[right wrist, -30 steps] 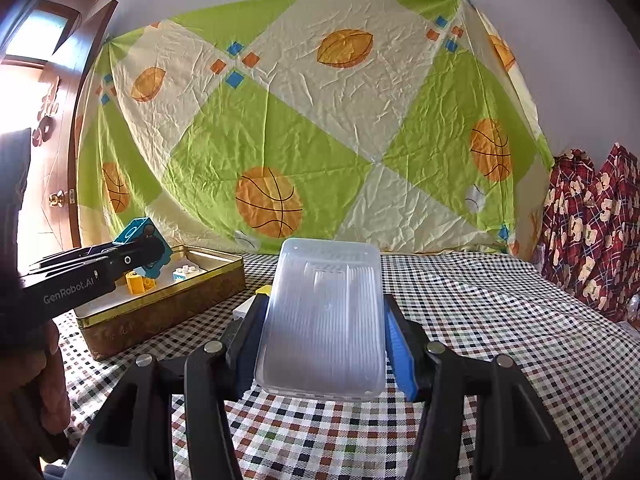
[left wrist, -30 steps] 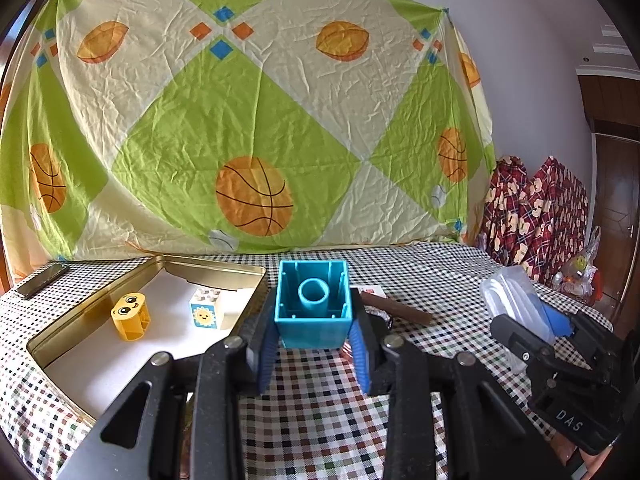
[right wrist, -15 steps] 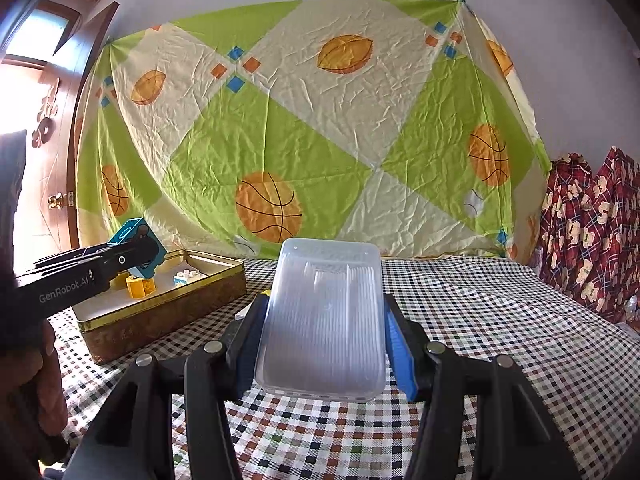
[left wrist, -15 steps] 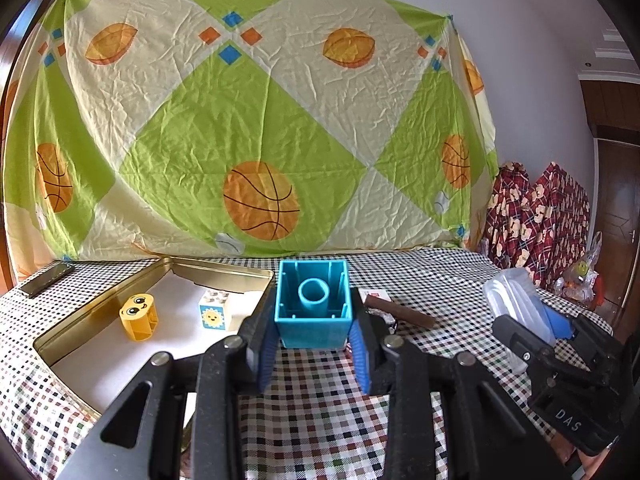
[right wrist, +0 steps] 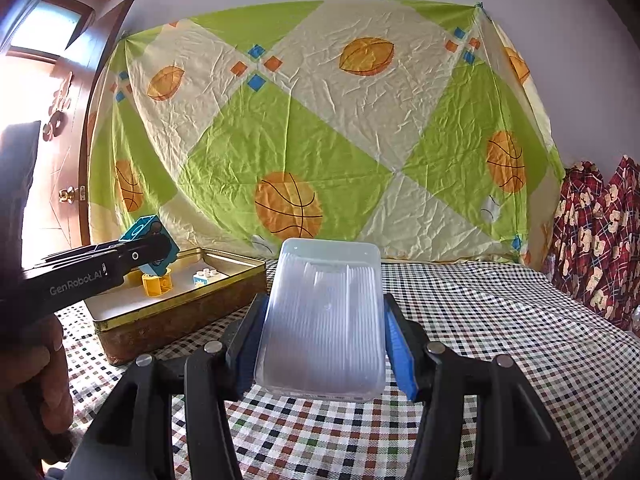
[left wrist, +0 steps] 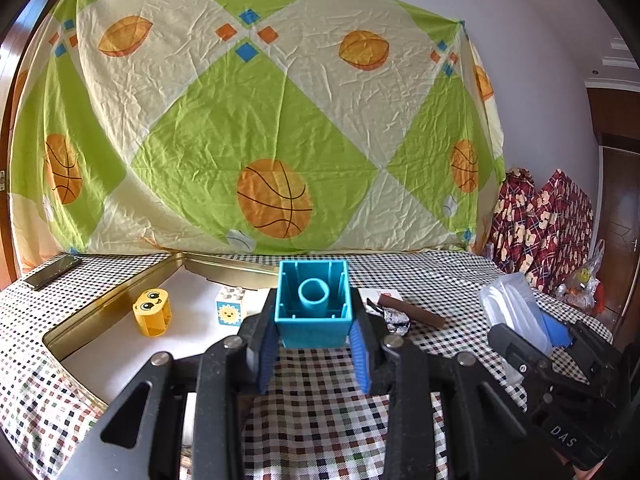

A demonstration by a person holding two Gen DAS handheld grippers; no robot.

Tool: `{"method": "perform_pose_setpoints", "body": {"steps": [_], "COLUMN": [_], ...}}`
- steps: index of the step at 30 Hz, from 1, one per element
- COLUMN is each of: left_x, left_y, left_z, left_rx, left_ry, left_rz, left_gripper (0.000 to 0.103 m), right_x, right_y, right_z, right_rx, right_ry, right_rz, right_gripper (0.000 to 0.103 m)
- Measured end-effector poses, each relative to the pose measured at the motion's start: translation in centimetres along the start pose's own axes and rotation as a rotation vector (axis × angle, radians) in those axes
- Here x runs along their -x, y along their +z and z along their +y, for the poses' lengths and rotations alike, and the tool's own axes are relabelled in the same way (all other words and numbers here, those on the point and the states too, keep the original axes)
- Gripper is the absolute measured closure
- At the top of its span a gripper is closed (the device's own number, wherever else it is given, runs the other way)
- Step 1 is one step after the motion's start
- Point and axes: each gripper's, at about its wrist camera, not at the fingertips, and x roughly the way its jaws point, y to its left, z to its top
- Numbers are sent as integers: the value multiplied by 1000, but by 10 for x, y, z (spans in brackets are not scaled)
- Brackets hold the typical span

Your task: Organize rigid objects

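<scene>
Two toy blocks, a yellow one [left wrist: 152, 312] and a white sun-faced one [left wrist: 229, 309], are already placed in the gold tin [left wrist: 120, 300] at far left. A blue building block [left wrist: 313, 304] is pinched in the left gripper [left wrist: 314, 354] jaws near the tin's right rim, and a clear plastic container [right wrist: 324, 320] is clamped by the right gripper [right wrist: 324, 356] above the checked worktop [right wrist: 500, 320]. A brown stick [left wrist: 412, 311] is left outside the tin.

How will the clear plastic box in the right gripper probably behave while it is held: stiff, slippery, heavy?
The clear plastic box looks thin-walled and hollow, so probably light. It shows no bowing between the right gripper's pads, so fairly stiff. Its glossy sides may slip if tilted.
</scene>
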Motion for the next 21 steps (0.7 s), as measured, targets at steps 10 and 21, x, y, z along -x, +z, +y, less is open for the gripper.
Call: {"method": "perform_pose_setpoints", "body": {"steps": [10, 21], "left_x": [6, 11], "left_y": [0, 1], "left_z": [16, 36], "left_rx": [21, 44], "left_ry": [16, 38], "left_rz": [-2, -7], "left_gripper": [72, 72], "right_x": [-2, -6], "right_y": [1, 3], "right_z": [23, 44], "right_rx": [26, 46], "right_ry": [37, 69], "right_rz": [1, 12], "right_gripper": [46, 46]}}
